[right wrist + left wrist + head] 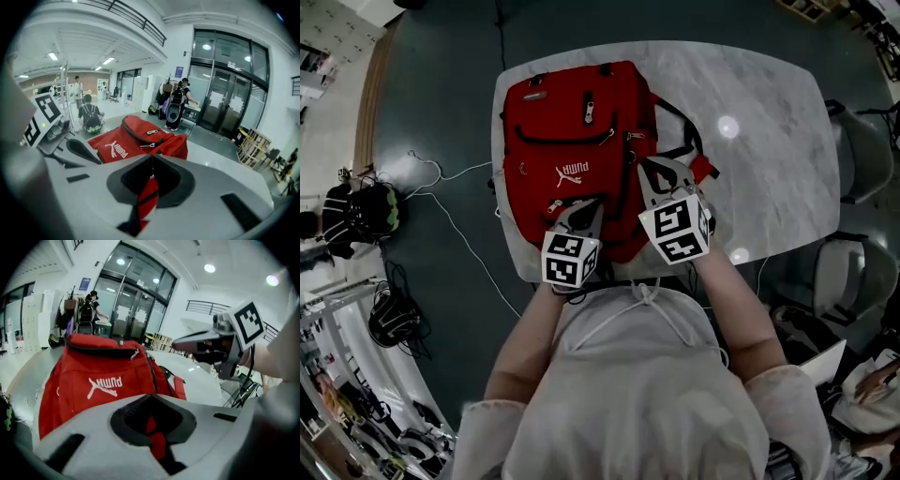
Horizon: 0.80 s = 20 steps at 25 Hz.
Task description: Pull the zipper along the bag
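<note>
A person's pale shirt (637, 394) filled the bottom of the head view, with both forearms reaching forward to a grey marble worktop (769, 141). At far left, a loose white cable (459, 225) trailed over the dark floor (441, 84).

A red bag (572, 141) lay flat on the left part of the worktop. Its white logo faced up and its near end was at the worktop's near edge. A silver zipper pull (589, 111) sat on the small upper pocket, just above a curved black zipper (567, 141).

The left tool (586, 208) was at the bag's near end. In the left gripper view its jaws were pressed together on a fold of the bag's red fabric.

The right tool (654, 169) was just beside it, at the bag's right edge, near a black strap (680, 131). In the right gripper view its jaws likewise pinched red fabric crossed by a black strip.

Further right, two grey chairs (862, 150) stood beside the worktop.
</note>
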Each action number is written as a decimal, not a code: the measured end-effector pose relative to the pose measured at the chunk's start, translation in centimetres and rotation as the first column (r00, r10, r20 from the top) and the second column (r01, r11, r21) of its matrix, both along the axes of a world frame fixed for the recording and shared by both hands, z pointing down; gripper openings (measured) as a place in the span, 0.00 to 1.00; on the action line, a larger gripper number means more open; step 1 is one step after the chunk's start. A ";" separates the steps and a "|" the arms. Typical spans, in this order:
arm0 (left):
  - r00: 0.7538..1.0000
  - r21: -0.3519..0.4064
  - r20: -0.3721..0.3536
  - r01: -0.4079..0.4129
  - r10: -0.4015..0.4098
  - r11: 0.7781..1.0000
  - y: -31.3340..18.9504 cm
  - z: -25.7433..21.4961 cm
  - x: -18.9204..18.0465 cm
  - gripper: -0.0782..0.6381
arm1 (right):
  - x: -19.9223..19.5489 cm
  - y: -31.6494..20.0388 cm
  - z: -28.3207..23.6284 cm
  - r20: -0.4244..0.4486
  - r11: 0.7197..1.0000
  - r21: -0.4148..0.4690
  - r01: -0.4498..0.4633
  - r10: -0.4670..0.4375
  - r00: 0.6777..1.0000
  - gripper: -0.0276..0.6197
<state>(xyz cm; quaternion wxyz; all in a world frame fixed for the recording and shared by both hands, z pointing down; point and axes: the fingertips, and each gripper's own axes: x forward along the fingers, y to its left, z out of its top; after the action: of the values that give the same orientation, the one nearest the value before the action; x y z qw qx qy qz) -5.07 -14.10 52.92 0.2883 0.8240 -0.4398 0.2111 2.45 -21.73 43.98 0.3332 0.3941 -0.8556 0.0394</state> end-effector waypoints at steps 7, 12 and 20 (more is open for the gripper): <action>0.996 0.301 -0.069 0.068 -0.050 0.951 -2.2 -11.6 -1.9 0.14 | -1.0 3.4 -3.7 0.193 0.990 0.004 -0.143 0.139 0.971 0.09; 0.995 0.506 -0.074 0.089 -0.059 0.858 -1.3 -19.1 -2.8 0.14 | -1.7 5.8 -6.3 0.269 0.981 0.049 -0.187 0.168 0.949 0.09; 0.993 0.647 -0.113 0.104 -0.039 0.755 1.3 -26.1 -3.8 0.14 | -3.6 8.4 -10.9 0.369 0.966 0.130 -0.222 0.161 0.915 0.08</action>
<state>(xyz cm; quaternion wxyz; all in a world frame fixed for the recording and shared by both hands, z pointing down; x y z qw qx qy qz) -8.90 -12.75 26.86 0.0118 0.8642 -0.5029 -0.0045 -1.17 -13.34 33.10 0.1330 0.4895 -0.8590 0.0695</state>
